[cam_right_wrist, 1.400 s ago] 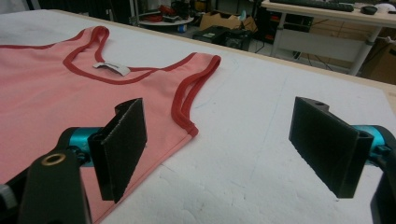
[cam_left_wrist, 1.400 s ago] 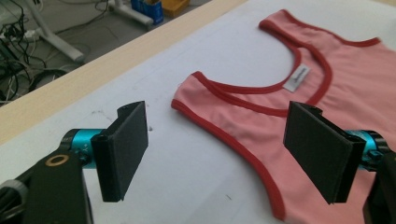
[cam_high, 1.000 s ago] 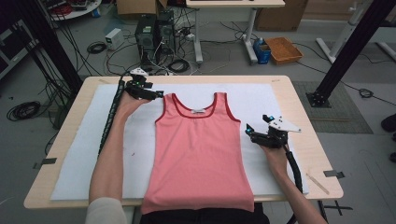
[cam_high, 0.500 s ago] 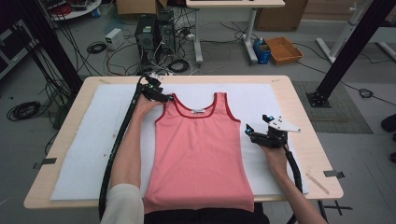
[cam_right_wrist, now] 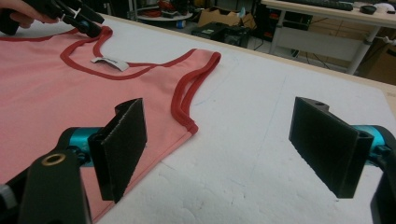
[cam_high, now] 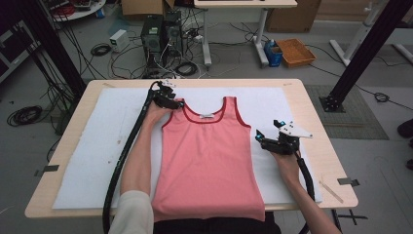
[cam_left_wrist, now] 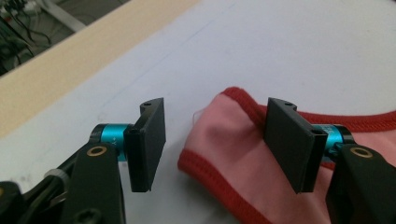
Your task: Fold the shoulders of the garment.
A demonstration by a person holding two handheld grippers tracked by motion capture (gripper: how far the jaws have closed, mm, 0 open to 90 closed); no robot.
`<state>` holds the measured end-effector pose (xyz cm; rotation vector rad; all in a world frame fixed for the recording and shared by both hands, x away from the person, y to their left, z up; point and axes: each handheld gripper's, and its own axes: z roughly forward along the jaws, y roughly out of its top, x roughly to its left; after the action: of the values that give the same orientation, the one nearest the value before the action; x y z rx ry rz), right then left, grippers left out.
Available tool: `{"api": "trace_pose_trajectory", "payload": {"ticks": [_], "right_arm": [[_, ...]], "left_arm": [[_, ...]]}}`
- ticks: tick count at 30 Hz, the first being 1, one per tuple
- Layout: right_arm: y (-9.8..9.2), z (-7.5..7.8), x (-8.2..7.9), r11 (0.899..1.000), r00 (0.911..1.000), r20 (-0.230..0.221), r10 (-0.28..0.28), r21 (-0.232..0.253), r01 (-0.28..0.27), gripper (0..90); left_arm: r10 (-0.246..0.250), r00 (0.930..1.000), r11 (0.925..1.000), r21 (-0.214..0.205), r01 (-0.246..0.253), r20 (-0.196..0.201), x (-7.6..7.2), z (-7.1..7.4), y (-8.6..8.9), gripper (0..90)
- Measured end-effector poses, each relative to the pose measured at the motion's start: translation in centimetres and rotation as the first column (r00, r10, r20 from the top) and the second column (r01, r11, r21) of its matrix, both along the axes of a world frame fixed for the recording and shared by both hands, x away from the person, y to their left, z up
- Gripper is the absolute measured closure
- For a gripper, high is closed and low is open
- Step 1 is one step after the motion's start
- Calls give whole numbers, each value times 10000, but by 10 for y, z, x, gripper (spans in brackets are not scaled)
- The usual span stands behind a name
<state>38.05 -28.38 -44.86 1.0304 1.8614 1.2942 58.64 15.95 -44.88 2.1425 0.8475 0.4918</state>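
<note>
Left tool (cam_left_wrist: 215, 140) jaws apart astride tank top (cam_high: 207, 156) strap; right tool (cam_right_wrist: 233, 149) jaws wide, holding nothing, beside hem edge.

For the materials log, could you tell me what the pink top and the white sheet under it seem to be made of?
The pink sleeveless top with red ribbed trim looks like soft matte knit fabric: it lies limp and creases at the strap. The white table sheet looks like foam board or felt, going by its pitted matte surface; which one is unclear.

Tank top (cam_high: 207, 151) flat on table (cam_high: 316, 117)
</note>
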Motion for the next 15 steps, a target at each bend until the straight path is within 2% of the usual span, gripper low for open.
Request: {"api": "trace_pose_trajectory", "payload": {"ticks": [1,4,7,15], "right_arm": [[0,0,0,10000,10000,0,0,0,0,188],[0,0,0,10000,10000,-6,9,11,-9,188],[0,0,0,10000,10000,-24,-5,1,5,188],[1,0,0,10000,10000,33,-25,-80,25,188]], "left_arm": [[-74,9999,10000,-26,75,72,0,0,-1,404],[31,9998,9997,-221,-35,-173,4,-1,0,428],[-68,9995,9995,-302,59,-308,6,-1,1,444],[-516,9985,9986,-161,513,-169,5,-1,0,540]]}}
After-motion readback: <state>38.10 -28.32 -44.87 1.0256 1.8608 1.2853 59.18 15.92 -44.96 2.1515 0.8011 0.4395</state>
